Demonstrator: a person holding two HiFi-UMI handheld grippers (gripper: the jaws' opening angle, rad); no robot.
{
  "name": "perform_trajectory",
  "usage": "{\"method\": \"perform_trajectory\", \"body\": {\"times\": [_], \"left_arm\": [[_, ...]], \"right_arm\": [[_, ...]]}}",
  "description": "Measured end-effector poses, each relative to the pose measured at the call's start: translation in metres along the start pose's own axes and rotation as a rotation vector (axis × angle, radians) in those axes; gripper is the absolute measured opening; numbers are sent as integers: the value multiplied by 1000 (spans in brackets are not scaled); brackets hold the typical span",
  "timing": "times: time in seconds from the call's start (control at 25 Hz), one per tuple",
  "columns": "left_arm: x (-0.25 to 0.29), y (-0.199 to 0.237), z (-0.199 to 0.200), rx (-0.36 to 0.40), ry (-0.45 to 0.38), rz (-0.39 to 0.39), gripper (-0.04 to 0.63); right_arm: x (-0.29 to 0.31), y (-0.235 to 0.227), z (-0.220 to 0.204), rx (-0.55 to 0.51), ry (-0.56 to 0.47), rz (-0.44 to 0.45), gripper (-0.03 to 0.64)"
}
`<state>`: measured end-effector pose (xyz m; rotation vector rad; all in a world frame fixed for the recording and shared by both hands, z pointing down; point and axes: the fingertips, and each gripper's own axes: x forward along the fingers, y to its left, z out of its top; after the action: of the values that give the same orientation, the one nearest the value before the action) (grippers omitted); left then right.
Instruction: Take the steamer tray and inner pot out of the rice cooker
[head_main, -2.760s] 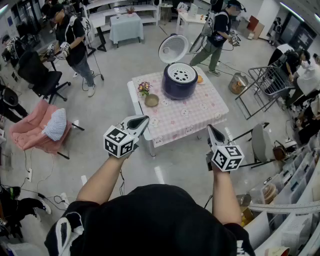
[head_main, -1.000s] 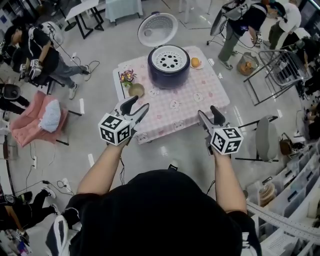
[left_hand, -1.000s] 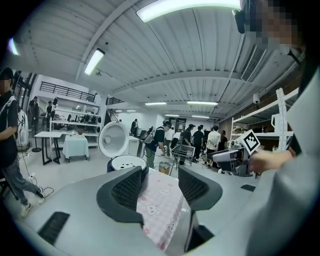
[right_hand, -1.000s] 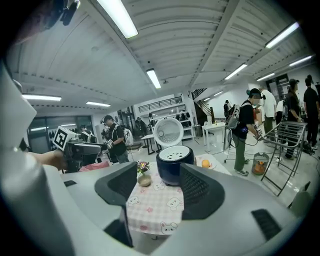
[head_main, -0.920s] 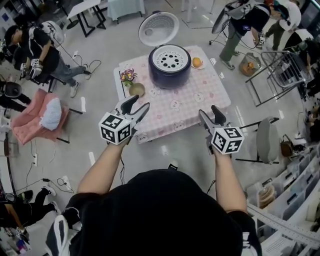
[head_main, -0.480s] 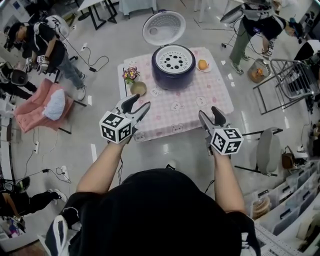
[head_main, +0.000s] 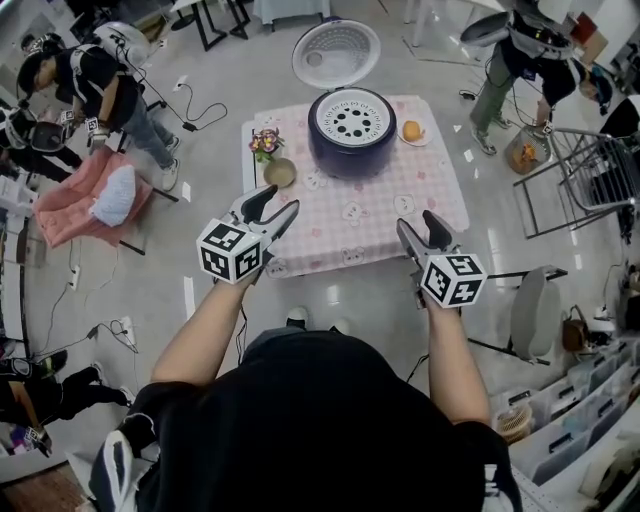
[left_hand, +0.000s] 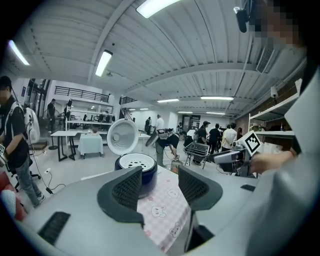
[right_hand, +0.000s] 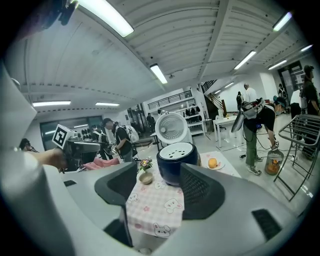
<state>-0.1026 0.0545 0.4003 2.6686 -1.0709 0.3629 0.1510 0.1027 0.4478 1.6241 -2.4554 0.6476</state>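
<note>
The dark blue rice cooker (head_main: 352, 140) stands at the far side of a table with a pink checked cloth (head_main: 395, 225). Its round lid (head_main: 336, 52) is up, and the white perforated steamer tray (head_main: 350, 115) sits in its top. The inner pot is hidden below the tray. My left gripper (head_main: 272, 205) and right gripper (head_main: 418, 225) hover before the table's near edge, both open and empty, well short of the cooker. The cooker (left_hand: 136, 169) and tray (left_hand: 134, 161) show between the left jaws, and the cooker (right_hand: 176, 164) and tray (right_hand: 176, 149) between the right jaws.
A small bowl (head_main: 279, 172) and a flower vase (head_main: 265, 143) stand at the table's left, an orange on a plate (head_main: 411, 130) at the cooker's right. A pink seat (head_main: 85, 200) and a person (head_main: 100, 85) are at left, a metal rack (head_main: 590, 165) at right.
The table and cooker have come nearer as the person walked up to them. Both grippers stay open in the same pose, now reaching the table's near edge.
</note>
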Motion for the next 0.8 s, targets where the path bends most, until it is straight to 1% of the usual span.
{"method": "perform_trajectory", "body": {"times": [0.16,0.36,0.52,0.68,0.8], "left_arm": [[5,-3,3,6,-6,-5,236],[6,11,-5,-35,6,-7,236],[29,20,-1,-38,-12,-30,236],[54,33,0,-88,-21,-65,236],[75,49,5,-94,-23,-81,236]], "right_arm": [[9,-11,-6,13,22,-9,278],[26,0,-6,-15,40,10,278],[35,-13,-4,-34,62,-13,276],[51,-25,6,-42,73,-29,276],[69,-33,15,-50,81,-38,276]]}}
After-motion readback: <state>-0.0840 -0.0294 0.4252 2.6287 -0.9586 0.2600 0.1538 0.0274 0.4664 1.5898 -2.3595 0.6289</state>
